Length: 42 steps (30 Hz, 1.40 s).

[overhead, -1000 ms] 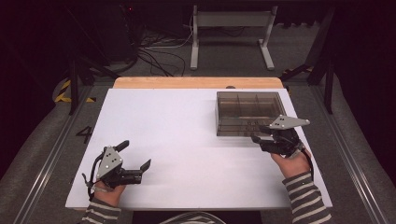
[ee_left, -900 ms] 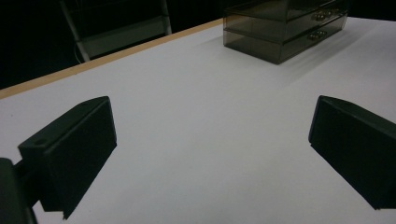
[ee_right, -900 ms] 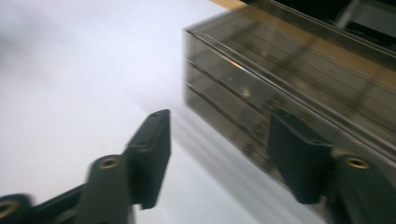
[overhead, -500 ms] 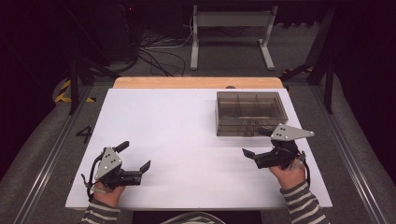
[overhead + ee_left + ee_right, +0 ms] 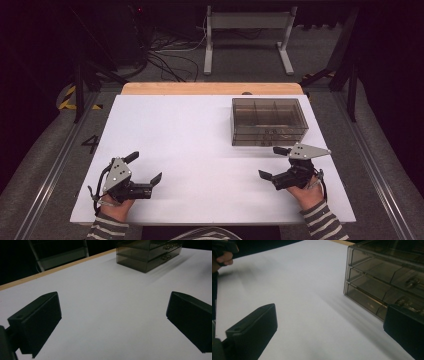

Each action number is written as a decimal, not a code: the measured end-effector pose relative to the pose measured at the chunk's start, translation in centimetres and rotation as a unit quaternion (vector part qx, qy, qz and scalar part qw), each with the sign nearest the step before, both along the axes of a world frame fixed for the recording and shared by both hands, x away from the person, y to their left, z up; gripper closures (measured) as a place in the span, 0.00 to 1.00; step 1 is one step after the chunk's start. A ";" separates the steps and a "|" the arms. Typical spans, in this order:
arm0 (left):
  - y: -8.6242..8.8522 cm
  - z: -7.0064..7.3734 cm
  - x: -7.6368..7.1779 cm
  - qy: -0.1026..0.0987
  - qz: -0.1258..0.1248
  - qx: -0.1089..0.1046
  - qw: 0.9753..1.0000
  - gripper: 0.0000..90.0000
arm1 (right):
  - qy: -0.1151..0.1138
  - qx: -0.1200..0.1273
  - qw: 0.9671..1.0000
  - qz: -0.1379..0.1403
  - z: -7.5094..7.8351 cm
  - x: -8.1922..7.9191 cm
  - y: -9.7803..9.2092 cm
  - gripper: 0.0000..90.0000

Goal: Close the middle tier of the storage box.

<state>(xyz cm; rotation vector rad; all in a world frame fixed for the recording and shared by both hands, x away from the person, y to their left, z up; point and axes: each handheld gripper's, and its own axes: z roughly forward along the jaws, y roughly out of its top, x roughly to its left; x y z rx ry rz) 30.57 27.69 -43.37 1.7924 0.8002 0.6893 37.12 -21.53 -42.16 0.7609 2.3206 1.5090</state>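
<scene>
A smoky clear plastic drawer box [image 5: 268, 121] stands at the right rear of the white table [image 5: 190, 135]; it shows at top right in the left gripper view [image 5: 150, 253] and at right in the right gripper view [image 5: 387, 277]. My left gripper [image 5: 146, 167] rests near the front left edge, open, with bare table between its jaws [image 5: 112, 322]. My right gripper [image 5: 272, 161] is at the front right, just in front of the box, open and holding nothing [image 5: 329, 332]. The drawers look shut.
A wooden strip [image 5: 210, 88] borders the table's far edge. Behind it are a metal stand [image 5: 247, 30] and cables [image 5: 165, 60] on the dark floor. A hand [image 5: 222, 257] shows at top left of the right gripper view.
My right gripper has moved back from the drawer box toward the front edge and turned to point left. The left gripper has stayed in place.
</scene>
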 end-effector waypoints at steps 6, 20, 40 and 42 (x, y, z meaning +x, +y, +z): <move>-0.1 -0.1 0.0 0.005 -0.003 0.002 1.000 0.00 | -0.013 -0.013 1.000 0.001 -1.4 -0.5 -0.1 0.00; 0.0 -0.7 -0.4 0.018 -0.003 0.008 1.000 0.00 | -0.019 -0.020 1.000 0.004 -3.1 -1.3 0.5 0.00; -0.2 -1.7 0.5 0.028 0.001 0.004 1.000 0.00 | -0.006 -0.013 1.000 -0.010 -3.5 -1.2 0.4 0.00; -0.2 -1.7 0.5 0.027 -0.001 0.004 1.000 0.00 | -0.005 -0.010 1.000 -0.012 -3.5 -1.2 0.3 0.00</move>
